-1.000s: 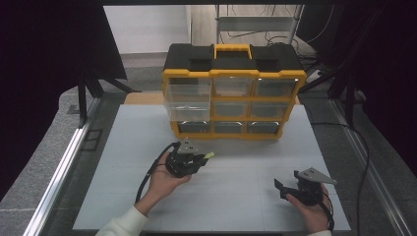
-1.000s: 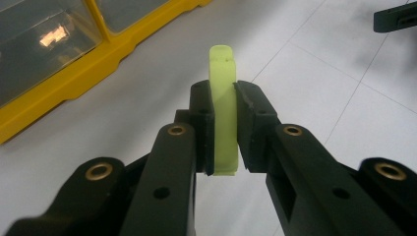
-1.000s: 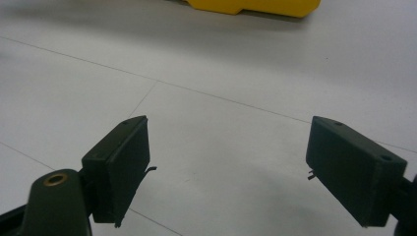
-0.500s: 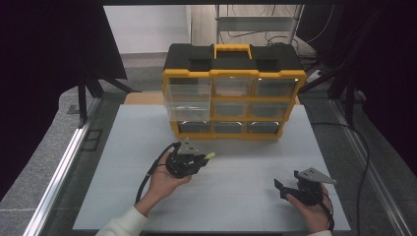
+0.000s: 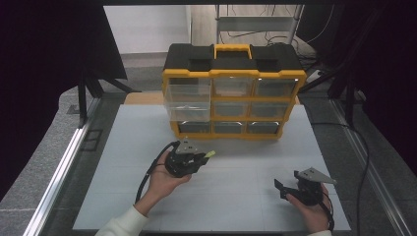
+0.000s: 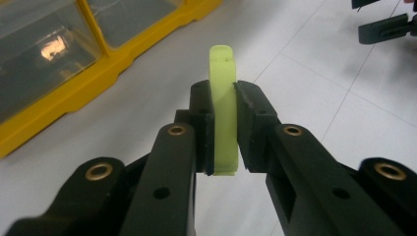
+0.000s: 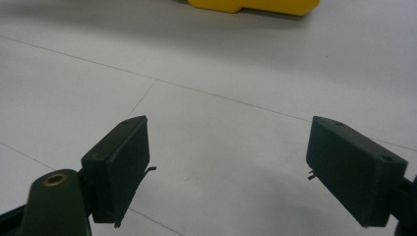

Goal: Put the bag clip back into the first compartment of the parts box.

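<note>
L gripper (image 5: 204,158): jaws clamped narrow on a thin yellow-green plastic piece (image 6: 223,105), pads flat on both its faces. In the left gripper view the piece stands on edge between the pads, rounded end sticking out past the jaw tips. High view: the piece (image 5: 210,154) pokes out toward the right side of the bench, held just above the white bench top (image 5: 123,162), near the mid-left area, in front of the organiser.

R gripper (image 5: 281,189): jaws spread wide, nothing between them; right gripper view has bare bench surface in the gap (image 7: 226,162). Sits near front-right of bench, well apart from L gripper. Its jaw tips also show at the top-right corner of the left gripper view.

Edges/room: open white surface between the two grippers and fwd of them up to the organiser front. Bench front edge close behind both hands. R gripper near the right edge; L side has more margin, then a metal rail (image 5: 64,167) along the floor side.

Around: yellow-black drawer organiser (image 5: 233,93) at the back centre, clear drawers facing the person, black top w/ yellow handle. Its lower yellow frame (image 6: 74,91) lies just beyond the L gripper, to the left in that view. Black cable (image 5: 147,174) loops from L gripper beside the hand. Dark curtains both sides, cables on floor at right.
</note>
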`<state>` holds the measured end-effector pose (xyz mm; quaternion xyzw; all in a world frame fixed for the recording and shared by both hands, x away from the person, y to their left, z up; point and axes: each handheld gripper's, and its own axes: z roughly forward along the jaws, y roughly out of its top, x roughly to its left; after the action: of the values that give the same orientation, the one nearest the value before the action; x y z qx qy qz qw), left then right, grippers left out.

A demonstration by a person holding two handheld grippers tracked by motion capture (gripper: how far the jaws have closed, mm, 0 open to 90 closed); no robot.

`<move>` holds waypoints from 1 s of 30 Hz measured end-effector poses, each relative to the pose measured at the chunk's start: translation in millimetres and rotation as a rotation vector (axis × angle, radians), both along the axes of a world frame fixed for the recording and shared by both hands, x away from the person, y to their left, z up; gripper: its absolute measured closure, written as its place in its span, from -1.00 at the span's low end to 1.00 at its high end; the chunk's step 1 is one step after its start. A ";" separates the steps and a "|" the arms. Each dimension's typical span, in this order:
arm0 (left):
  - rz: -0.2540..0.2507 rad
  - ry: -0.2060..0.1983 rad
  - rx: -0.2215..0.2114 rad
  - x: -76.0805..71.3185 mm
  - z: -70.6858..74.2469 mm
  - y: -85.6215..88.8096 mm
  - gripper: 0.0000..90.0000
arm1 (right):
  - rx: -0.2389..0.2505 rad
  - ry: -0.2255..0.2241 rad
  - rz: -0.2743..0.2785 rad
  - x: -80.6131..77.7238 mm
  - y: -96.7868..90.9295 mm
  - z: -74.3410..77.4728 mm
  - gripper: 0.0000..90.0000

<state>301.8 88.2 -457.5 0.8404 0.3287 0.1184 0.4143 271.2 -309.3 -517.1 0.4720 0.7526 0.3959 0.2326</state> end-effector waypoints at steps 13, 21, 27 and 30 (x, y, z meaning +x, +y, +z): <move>0.003 -0.017 -0.025 -0.9 6.5 4.5 0.74 | -0.002 -0.001 -0.002 -0.1 -0.3 0.0 -0.63; 0.012 -0.026 -0.037 -1.6 9.9 7.0 0.74 | -0.002 -0.002 -0.001 -0.1 -0.3 0.0 -0.63; 0.027 -0.047 -0.062 -2.9 19.3 13.9 0.74 | 0.001 -0.003 -0.005 -0.1 -0.6 0.2 -0.63; 0.032 -0.053 -0.075 -3.2 22.0 16.8 0.74 | 0.001 -0.001 -0.003 -0.2 -0.3 0.3 -0.63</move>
<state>298.6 105.0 -435.5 0.8155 0.3355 0.1348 0.4520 271.1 -309.6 -516.9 0.4732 0.7514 0.3962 0.2334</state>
